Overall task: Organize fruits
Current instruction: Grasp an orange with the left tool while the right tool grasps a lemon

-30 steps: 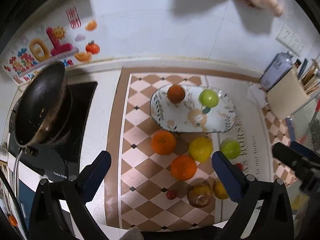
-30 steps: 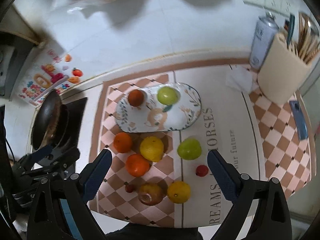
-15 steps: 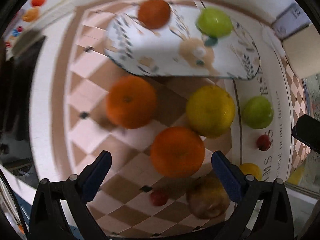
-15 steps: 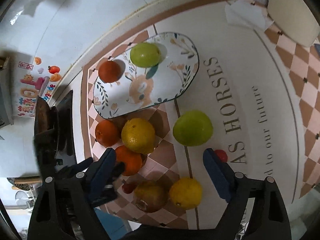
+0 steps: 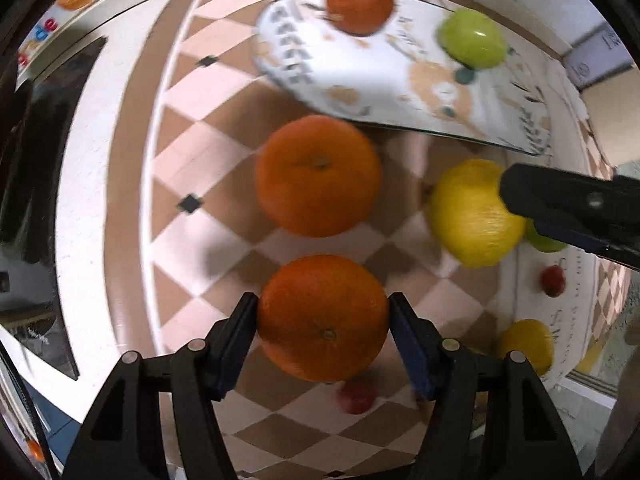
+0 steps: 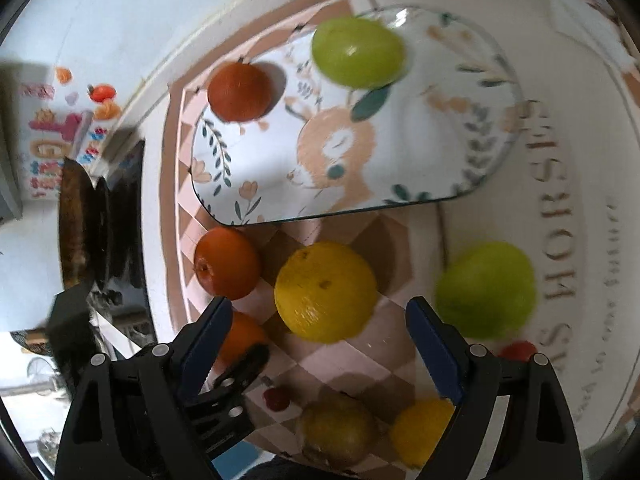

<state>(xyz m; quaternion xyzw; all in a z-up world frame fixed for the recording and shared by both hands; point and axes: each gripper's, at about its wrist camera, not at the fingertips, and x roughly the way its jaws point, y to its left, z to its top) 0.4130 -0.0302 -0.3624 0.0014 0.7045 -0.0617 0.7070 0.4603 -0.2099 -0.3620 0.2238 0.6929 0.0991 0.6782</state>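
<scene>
Between the pads of your left hand-held gripper [image 5: 323,322] sits the near orange [image 5: 323,317]. The jaws have just been closing and both pads now look pressed to its flanks at the widest girth, the fruit still resting on the checkered mat [image 5: 192,152] on the desk. Judgement: firm rind, some give, moderate weight, round so it rolls. An equator grip is right; squeeze only enough to stop slip, the skin bruises.

Your right hand-held gripper [image 6: 320,344] stands spread and has also been narrowing. The big yellow citrus [image 6: 326,291] lies just ahead of its tips, not yet between the pads, nothing pinched. I'd expect it heavier than the oranges, with a dimpled, grippy skin. Straddle its widest part. The second orange [image 6: 227,262] and green apple [image 6: 485,289] flank it closely, so watch for pad clearance.

Further out: a pear-like brown fruit [image 6: 338,430], a small yellow fruit [image 6: 420,430] and two small red fruits [image 6: 277,397] near the front edge. The red ones are probably soft and light, so go gentle.

The target is presumably the oval plate [image 6: 260,184], which carries a dark orange [image 6: 239,91] and another green apple [image 6: 357,57]. It looks glazed, so fruit may roll when set down.

Writing: the mat reads "HORSES", partly cut off, with a smaller line ending "our future", blurred. The wall sticker [image 6: 60,136] has colourful characters, unreadable. No brand visible.
</scene>
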